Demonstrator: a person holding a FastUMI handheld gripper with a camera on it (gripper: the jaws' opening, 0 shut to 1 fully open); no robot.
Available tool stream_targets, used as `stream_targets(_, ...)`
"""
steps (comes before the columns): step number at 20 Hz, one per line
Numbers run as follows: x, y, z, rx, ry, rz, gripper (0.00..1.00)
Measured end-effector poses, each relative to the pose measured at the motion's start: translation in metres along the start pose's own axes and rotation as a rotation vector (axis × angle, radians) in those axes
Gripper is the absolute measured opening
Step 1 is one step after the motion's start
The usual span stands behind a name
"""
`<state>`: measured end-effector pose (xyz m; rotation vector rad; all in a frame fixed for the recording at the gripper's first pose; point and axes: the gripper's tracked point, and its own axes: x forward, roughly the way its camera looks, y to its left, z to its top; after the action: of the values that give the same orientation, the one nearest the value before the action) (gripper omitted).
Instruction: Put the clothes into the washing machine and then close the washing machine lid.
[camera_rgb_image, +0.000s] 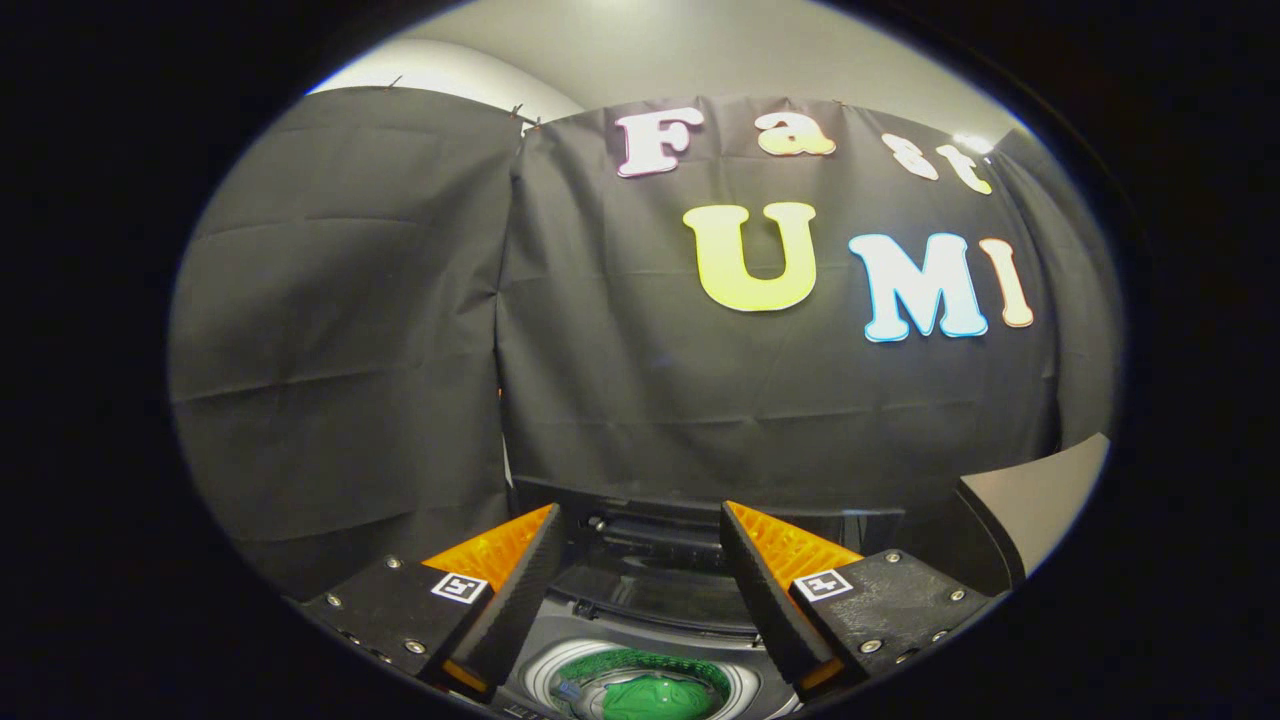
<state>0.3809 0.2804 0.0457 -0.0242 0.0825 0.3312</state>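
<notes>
A small washing machine (650, 640) sits low between and below my fingers, its top opening facing up. Inside its round drum lies a green cloth (655, 695), bunched up. The dark lid (660, 545) stands raised at the back of the machine, just beyond my fingertips. My gripper (640, 525) hovers above the opening, open, with nothing between its fingers.
The booth's black cloth wall (620, 380) hangs close behind the machine and wraps round to the left. A grey table corner (1040, 495) juts in at the right of the machine.
</notes>
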Motion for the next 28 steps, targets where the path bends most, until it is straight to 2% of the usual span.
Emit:
stream_targets(12,0.074,-0.015,0.021,-0.016,0.054,-0.062,0.95)
stream_targets(16,0.097,-0.027,0.004,-0.024,0.157,-0.126,0.95)
stream_targets(22,0.117,-0.035,-0.024,-0.005,0.288,-0.137,0.96)
stream_targets(28,0.126,-0.038,-0.044,0.138,0.420,-0.154,0.95)
